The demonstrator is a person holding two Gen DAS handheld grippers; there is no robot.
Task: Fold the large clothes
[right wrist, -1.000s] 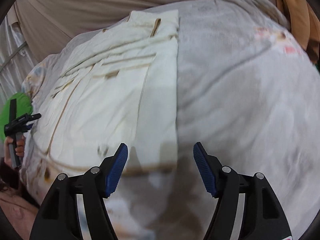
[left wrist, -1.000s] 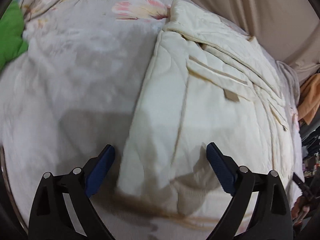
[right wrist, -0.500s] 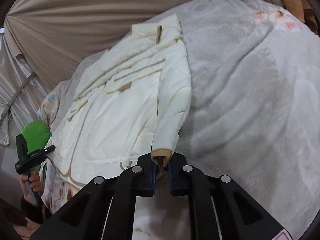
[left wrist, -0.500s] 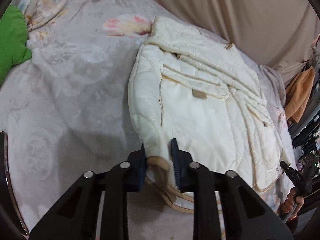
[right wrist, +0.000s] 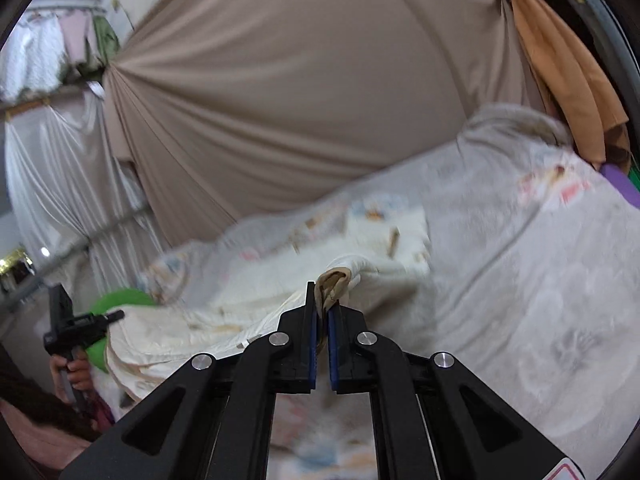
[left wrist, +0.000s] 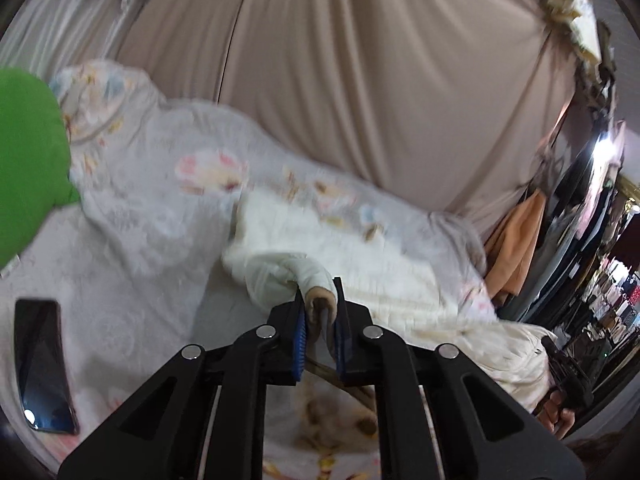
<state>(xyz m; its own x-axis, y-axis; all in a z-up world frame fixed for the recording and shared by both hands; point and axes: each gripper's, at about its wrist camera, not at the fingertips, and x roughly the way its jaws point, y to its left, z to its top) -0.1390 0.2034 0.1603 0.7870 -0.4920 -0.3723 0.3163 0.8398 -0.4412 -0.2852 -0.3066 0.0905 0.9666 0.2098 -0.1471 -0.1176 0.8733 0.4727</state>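
A cream quilted jacket (left wrist: 400,276) with tan trim lies on a grey floral blanket (left wrist: 140,208). My left gripper (left wrist: 318,296) is closing tight on the tan cuff (left wrist: 320,304) of one sleeve, which is pinched between its blue pads and lifted off the bed. My right gripper (right wrist: 323,300) is likewise closing on the other tan cuff (right wrist: 334,278), raised above the jacket (right wrist: 248,292). Each gripper shows small in the other's view, held by a hand: the right gripper (left wrist: 564,372) and the left gripper (right wrist: 68,328). Both views are motion-blurred.
A black phone (left wrist: 42,364) lies on the blanket at the near left. A green pillow (left wrist: 24,160) sits at the left end, and an orange cloth (left wrist: 516,248) hangs at the right. Beige curtains (left wrist: 360,80) back the bed, with hanging clothes (left wrist: 580,220) at the far right.
Both grippers went from wide open over the jacket's sleeve ends to shut on the cuffs. They have since risen and tilted up, drawing the sleeves off the bed.
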